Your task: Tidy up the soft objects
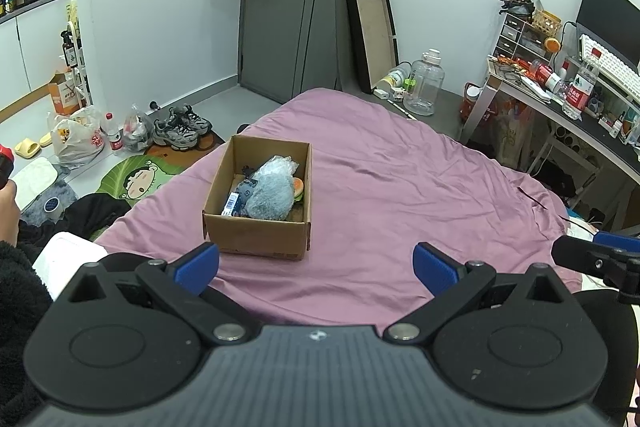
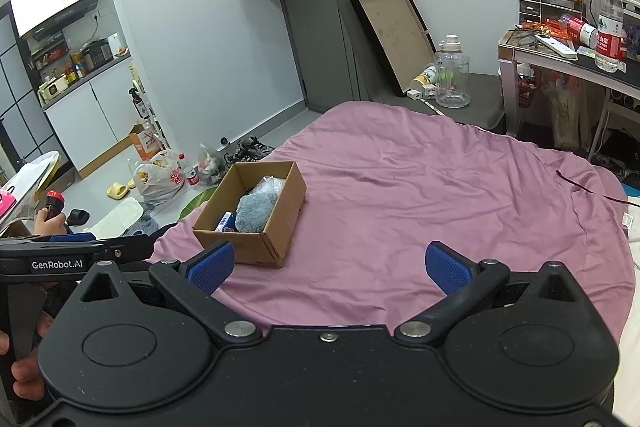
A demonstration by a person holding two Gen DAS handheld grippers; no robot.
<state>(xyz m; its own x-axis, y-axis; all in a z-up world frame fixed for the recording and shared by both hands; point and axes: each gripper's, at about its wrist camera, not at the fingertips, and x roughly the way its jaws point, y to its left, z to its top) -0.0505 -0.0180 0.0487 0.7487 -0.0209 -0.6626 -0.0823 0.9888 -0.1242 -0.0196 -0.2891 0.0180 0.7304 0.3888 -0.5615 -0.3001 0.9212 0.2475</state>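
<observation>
A brown cardboard box (image 1: 256, 237) stands on the purple bedsheet (image 1: 400, 187). Inside it lie a fluffy grey-blue soft toy (image 1: 268, 197), a clear plastic bag (image 1: 278, 165), a small burger-like toy (image 1: 298, 187) and a blue packet (image 1: 234, 201). My left gripper (image 1: 316, 265) is open and empty, held above the sheet just in front of the box. My right gripper (image 2: 330, 265) is open and empty, to the right of the box (image 2: 256, 247); the toy (image 2: 254, 213) shows there too.
The bed's left edge drops to a floor with shoes (image 1: 180, 127), bags (image 1: 76, 137) and a cartoon mat (image 1: 136, 179). A cluttered desk (image 1: 560, 95) stands at the right. A large water jug (image 1: 424, 83) and a leaning tray (image 1: 372, 31) are beyond the bed.
</observation>
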